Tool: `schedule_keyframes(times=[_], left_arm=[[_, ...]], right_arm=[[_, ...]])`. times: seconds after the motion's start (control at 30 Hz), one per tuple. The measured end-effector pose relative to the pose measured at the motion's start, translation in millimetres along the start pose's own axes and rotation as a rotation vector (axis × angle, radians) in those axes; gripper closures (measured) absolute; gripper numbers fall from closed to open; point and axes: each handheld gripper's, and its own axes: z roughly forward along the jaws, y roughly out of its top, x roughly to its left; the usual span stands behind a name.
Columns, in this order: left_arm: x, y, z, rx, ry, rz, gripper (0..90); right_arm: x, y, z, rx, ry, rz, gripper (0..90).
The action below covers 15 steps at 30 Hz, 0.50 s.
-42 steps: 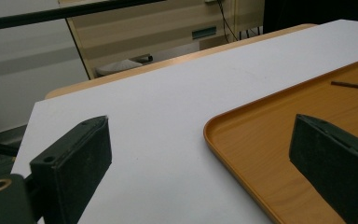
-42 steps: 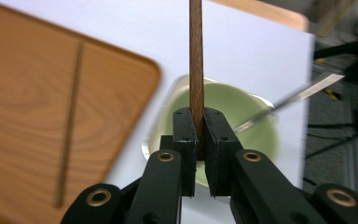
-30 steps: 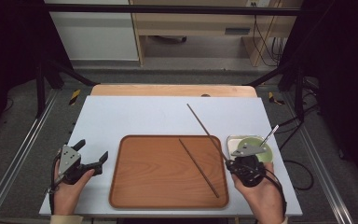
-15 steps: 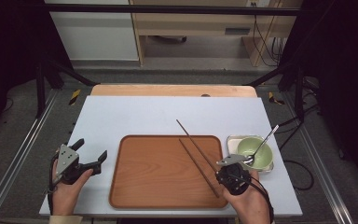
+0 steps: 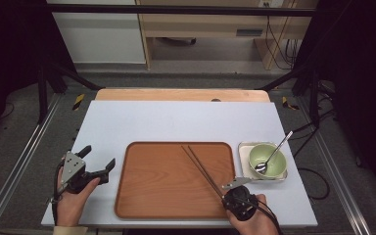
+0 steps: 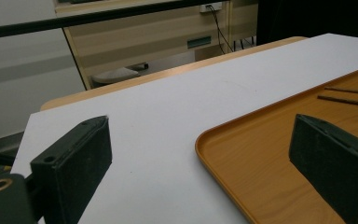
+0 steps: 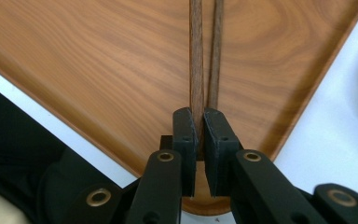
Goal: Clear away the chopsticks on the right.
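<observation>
A pair of dark wooden chopsticks [image 5: 201, 168] [image 7: 204, 51] lies slanted over the right half of the wooden tray [image 5: 152, 178] [image 7: 88, 70]. My right gripper [image 5: 223, 192] [image 7: 199, 119] is shut on their near ends, low over the tray's front right corner. My left gripper [image 5: 99, 166] rests on the white table left of the tray, jaws wide open with nothing between them. In the left gripper view the tray's left rim [image 6: 219, 158] passes between the pads, and the chopstick tips [image 6: 349, 95] show far right.
A green bowl [image 5: 267, 161] with a metal spoon [image 5: 274, 152] in it sits on a small white dish [image 5: 243, 164] right of the tray. The white tabletop [image 5: 176, 122] stretches behind; its front edge lies just below both hands.
My right gripper has carried the chopsticks left from beside the bowl and down, so they now lie low over the tray. The left gripper has stayed put.
</observation>
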Motion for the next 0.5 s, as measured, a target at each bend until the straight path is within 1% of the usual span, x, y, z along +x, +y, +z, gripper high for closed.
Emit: schedule_keyframes(times=[0.03, 0.13, 0.2, 0.3, 0.4, 0.5], left_arm=[[0.0, 0.0, 0.0, 0.000, 0.000, 0.000, 5.5], [-0.7, 1.0, -0.1, 0.000, 0.000, 0.002, 5.5], [-1.2, 1.0, 0.3, 0.004, -0.002, 0.006, 5.5], [-2.5, 1.0, 1.2, 0.008, -0.004, 0.009, 5.6], [-3.7, 1.6, 2.3, 0.008, -0.006, 0.013, 5.6], [-4.4, 2.4, 2.0, 0.008, -0.006, 0.016, 5.6]], right_arm=[[0.0, 0.0, 0.0, 0.000, 0.000, 0.000, 84.4], [1.3, 0.7, 1.9, 0.024, 0.020, 0.025, 84.3], [0.4, 0.2, 3.2, 0.027, 0.020, 0.019, 84.3], [0.7, 0.0, 5.1, 0.043, 0.030, 0.036, 84.3], [1.1, 1.0, 9.6, 0.061, 0.041, 0.036, 84.3], [0.5, 1.4, 12.1, 0.065, 0.044, 0.042, 84.2]])
